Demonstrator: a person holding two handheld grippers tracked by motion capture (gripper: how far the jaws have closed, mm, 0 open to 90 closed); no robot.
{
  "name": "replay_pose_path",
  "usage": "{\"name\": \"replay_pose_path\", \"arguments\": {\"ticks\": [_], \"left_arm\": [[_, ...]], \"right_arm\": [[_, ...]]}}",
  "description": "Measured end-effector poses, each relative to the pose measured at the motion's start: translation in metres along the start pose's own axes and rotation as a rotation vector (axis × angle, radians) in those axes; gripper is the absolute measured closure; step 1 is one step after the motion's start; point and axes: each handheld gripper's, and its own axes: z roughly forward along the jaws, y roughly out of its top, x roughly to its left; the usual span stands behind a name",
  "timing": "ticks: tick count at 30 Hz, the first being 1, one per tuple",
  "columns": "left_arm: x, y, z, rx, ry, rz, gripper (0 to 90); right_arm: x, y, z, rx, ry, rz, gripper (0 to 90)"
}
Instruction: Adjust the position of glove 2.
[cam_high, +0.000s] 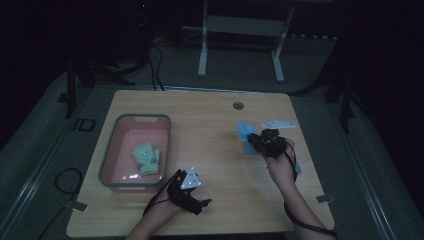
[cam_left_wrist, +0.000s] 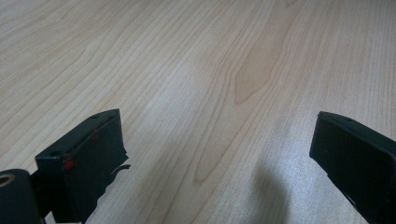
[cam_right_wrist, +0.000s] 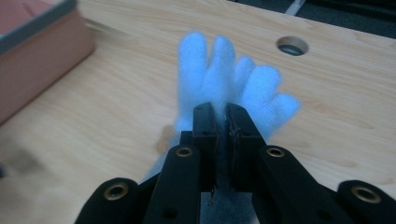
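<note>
A fluffy light-blue glove (cam_right_wrist: 233, 79) hangs off the table with its fingers spread, and my right gripper (cam_right_wrist: 221, 116) is shut on it near the cuff. In the high view the blue glove (cam_high: 245, 136) shows at the table's right middle, just left of my right gripper (cam_high: 261, 141). A pale green glove (cam_high: 146, 158) lies inside the pink bin (cam_high: 114, 150) at the left. My left gripper (cam_high: 200, 204) rests low near the front edge, right of the bin. In its own view the left gripper (cam_left_wrist: 217, 154) stands open over bare wood.
A round cable hole (cam_high: 238, 105) sits near the table's far edge, also seen as the hole (cam_right_wrist: 292, 45) beyond the glove. The pink bin's corner (cam_right_wrist: 42, 51) is at the upper left of the right gripper view. Cables trail from both grippers.
</note>
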Motion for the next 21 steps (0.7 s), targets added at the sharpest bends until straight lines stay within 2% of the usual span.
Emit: {"name": "replay_pose_path", "arguments": {"ticks": [1, 5, 9, 11, 13, 15, 20, 21], "left_arm": [[0.0, 0.0, 0.0, -0.001, 0.001, 0.002, 3.7], [0.0, 0.0, -0.002, -0.009, 0.004, 0.003, 3.7], [-0.001, 0.0, -0.002, -0.008, 0.004, 0.008, 3.7], [-0.002, 0.0, -0.002, -0.01, 0.006, 0.01, 3.7], [-0.003, 0.0, -0.002, -0.018, 0.014, 0.015, 3.7], [-0.003, 0.0, -0.002, -0.022, 0.007, 0.007, 3.7], [-0.004, -0.001, 0.0, -0.009, -0.005, 0.013, 3.7], [-0.004, -0.001, 0.0, -0.009, -0.005, 0.013, 3.7]], "right_arm": [[0.013, -0.002, -0.004, -0.005, 0.027, 0.004, 83.5], [0.035, -0.01, -0.004, -0.003, 0.054, 0.025, 83.4], [0.052, -0.022, 0.007, 0.016, 0.037, 0.028, 83.3], [0.059, -0.031, 0.016, 0.03, 0.006, 0.014, 83.3], [0.064, -0.039, 0.025, 0.05, 0.012, 0.023, 83.2], [0.068, -0.047, 0.034, 0.068, 0.001, 0.01, 83.1], [0.066, -0.063, 0.051, 0.112, 0.019, 0.047, 81.1], [0.066, -0.066, 0.053, 0.12, 0.014, 0.041, 79.5]]}}
